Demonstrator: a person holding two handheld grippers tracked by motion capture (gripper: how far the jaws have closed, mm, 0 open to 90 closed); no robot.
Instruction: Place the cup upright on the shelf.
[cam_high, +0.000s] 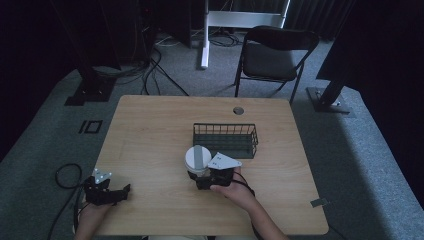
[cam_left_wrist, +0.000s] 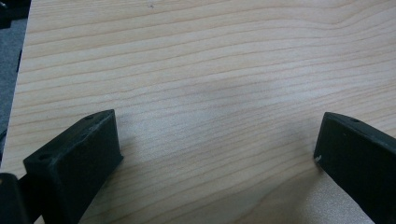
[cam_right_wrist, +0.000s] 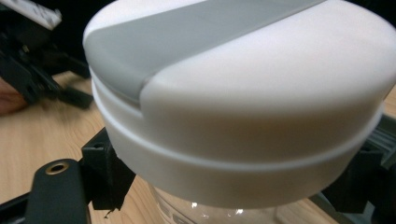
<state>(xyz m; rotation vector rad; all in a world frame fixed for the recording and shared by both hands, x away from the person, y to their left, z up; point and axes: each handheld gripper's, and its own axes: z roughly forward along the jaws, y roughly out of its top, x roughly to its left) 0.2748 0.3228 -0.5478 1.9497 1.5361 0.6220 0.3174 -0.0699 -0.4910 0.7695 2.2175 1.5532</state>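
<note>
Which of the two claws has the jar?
The right claw, closed around the clear jar with the white, grey-striped lid; the left claw is open over bare wooden table.

I can read no text, brand or number anywhere. On the clear body of the jar (cam_right_wrist: 219, 212) between my right jaws, under its white lid (cam_right_wrist: 243, 93), there are faint raised marks, too blurred and cut off to make out.
</note>
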